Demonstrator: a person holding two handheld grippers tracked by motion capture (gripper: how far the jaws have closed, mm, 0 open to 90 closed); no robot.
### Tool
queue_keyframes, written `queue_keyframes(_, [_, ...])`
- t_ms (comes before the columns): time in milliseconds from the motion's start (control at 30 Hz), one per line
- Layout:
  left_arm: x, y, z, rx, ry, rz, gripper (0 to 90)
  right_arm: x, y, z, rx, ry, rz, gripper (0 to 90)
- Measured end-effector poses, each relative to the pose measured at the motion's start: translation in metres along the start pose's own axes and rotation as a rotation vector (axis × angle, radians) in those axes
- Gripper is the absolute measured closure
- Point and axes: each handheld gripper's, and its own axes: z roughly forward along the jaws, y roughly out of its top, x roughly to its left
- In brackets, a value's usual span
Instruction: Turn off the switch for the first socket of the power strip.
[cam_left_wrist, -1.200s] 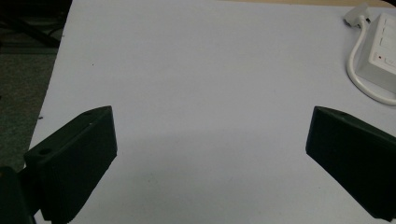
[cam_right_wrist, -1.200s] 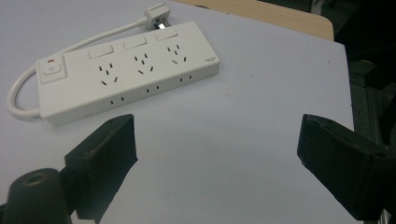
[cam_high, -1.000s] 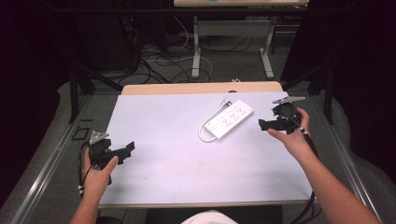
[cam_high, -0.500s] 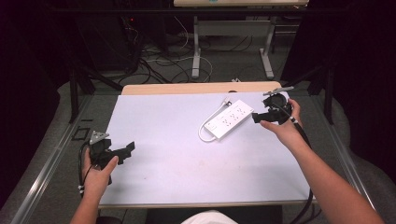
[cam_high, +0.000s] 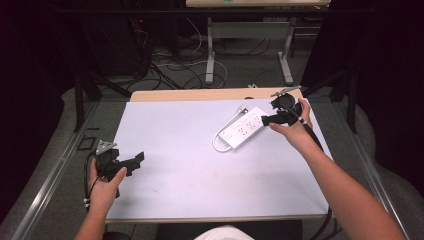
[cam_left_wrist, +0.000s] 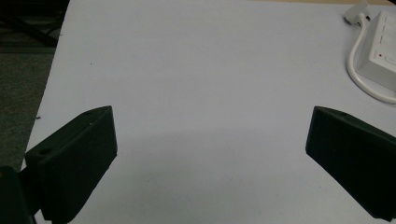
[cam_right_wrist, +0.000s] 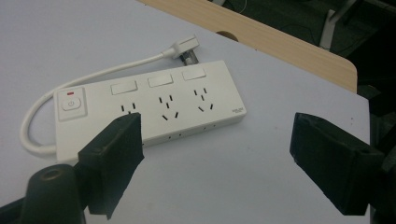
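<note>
A white power strip lies at an angle on the white table top, right of the middle, with its short cable looped beside it. In the right gripper view the power strip shows three sockets, a switch with a red light at its left end and its plug lying behind it. My right gripper hovers open at the strip's right end, and nothing sits between its jaws. My left gripper is open near the table's left edge, far from the strip, with bare table between its jaws.
A wooden strip runs along the table's far edge. Beyond it on the floor stand table legs and tangled cables. A metal rail runs along the left side of the table.
My right gripper has moved left and away from the person, up to the power strip's right end. My left gripper has stayed where it was.
</note>
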Motion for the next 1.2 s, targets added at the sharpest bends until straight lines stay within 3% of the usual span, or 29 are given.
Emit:
queue_keyframes(333, [0.000,0.000,0.000,0.001,-0.003,-0.002,1.9,0.005,0.013,0.014,0.010,0.012,-0.006,25.0])
queue_keyframes(600, [0.000,0.000,0.001,0.002,-0.004,-0.001,1.9,0.007,0.021,0.028,0.024,0.009,0.020,26.6])
queue_keyframes(1033, [0.000,-0.001,0.002,0.004,-0.006,0.001,2.2,0.021,0.033,0.046,0.022,-0.005,0.101,29.2])
queue_keyframes(1200, [0.000,-0.001,0.003,-0.002,-0.008,-0.001,2.2,0.029,0.034,0.053,0.021,0.005,0.158,28.7])
